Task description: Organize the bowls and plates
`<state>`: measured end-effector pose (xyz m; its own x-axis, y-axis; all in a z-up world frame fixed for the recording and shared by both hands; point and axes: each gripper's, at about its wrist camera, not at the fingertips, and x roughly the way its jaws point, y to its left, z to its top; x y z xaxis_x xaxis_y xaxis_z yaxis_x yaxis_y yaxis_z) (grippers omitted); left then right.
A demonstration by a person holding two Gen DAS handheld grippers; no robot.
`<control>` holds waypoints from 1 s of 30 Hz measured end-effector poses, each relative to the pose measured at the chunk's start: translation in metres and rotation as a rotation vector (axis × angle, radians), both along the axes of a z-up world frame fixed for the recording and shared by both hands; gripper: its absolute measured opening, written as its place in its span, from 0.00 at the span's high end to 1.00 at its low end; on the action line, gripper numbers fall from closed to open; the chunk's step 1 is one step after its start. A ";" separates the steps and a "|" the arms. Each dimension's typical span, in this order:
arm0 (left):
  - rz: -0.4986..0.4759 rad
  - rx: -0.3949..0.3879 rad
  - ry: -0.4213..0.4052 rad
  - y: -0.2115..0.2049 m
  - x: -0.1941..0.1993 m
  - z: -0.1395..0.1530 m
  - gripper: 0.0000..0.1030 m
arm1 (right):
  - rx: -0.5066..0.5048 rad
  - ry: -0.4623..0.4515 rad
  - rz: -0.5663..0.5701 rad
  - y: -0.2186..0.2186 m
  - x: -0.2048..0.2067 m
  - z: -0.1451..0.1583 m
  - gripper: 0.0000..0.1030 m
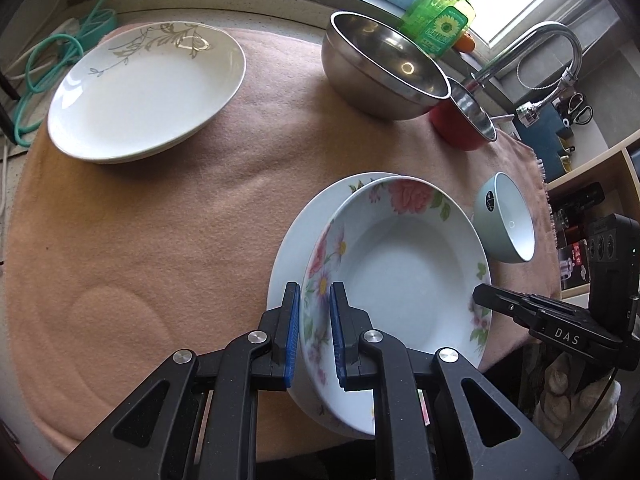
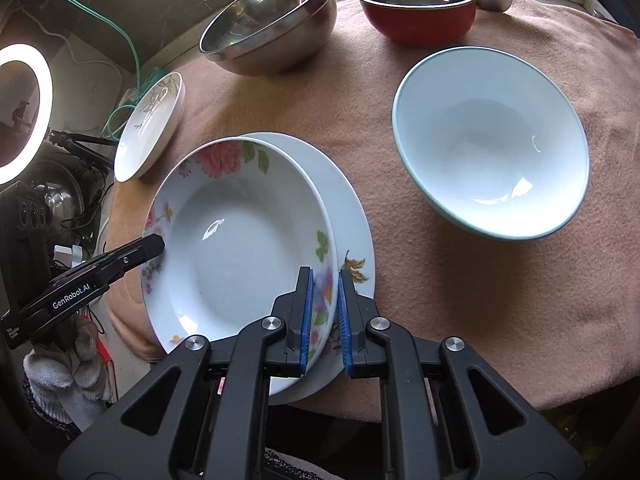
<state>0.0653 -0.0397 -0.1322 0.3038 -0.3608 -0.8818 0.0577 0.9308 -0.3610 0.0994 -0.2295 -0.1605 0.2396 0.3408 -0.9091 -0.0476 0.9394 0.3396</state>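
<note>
A peach felt cloth (image 1: 168, 216) covers the desk and carries all the dishes. Largest of these is the white plate with a grey leaf pattern (image 1: 148, 88), which sits alone toward the far left corner of the desk. Next comes the flowered deep plate (image 1: 396, 276), lying on top of a flatter white plate (image 2: 352, 216) at the near edge of the desk; the lower plate pokes out beyond it on the far side, and both overhang the near edge a little. The steel mixing bowl (image 1: 384, 68) stands at the far edge, tilted on its round base, and just right of it is the red pot with a steel lining (image 2: 420, 8). A pale blue bowl with a white inside (image 2: 492, 140) rests near the right edge, well apart from the stacked plates.

The left tool (image 1: 314, 336) is clamped on the left rim of the flowered deep plate, blue pads pressing it from both sides. The right tool (image 2: 325, 320) is clamped on the opposite rim of the same plate. A gloved hand (image 2: 68, 364) shows below the left tool. At the far edge by the window stands a green soap bottle (image 1: 440, 16).
</note>
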 end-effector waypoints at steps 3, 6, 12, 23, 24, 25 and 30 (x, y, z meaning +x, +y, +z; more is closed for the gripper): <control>-0.001 0.006 0.002 -0.001 0.001 -0.001 0.88 | -0.003 -0.002 0.002 0.002 0.001 0.000 0.88; -0.002 0.011 -0.001 -0.003 0.001 -0.002 0.88 | -0.011 -0.004 0.006 0.003 0.001 0.000 0.88; -0.005 0.022 -0.003 -0.002 0.002 -0.001 0.88 | -0.036 -0.010 0.023 0.007 -0.001 0.000 0.86; -0.029 0.051 -0.008 -0.010 0.002 -0.001 0.87 | -0.103 -0.017 0.055 0.014 0.000 0.003 0.83; -0.029 0.052 -0.008 -0.010 0.002 -0.001 0.87 | -0.104 -0.021 0.057 0.014 0.000 0.004 0.82; -0.029 0.053 -0.010 -0.010 0.002 0.000 0.87 | -0.102 -0.023 0.056 0.013 0.000 0.005 0.80; -0.029 0.055 -0.012 -0.010 0.002 0.000 0.87 | -0.103 -0.031 0.050 0.012 0.000 0.006 0.79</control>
<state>0.0674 -0.0497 -0.1321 0.3050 -0.3205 -0.8968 0.0887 0.9471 -0.3084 0.0992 -0.2179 -0.1546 0.2527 0.2582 -0.9324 -0.1044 0.9654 0.2390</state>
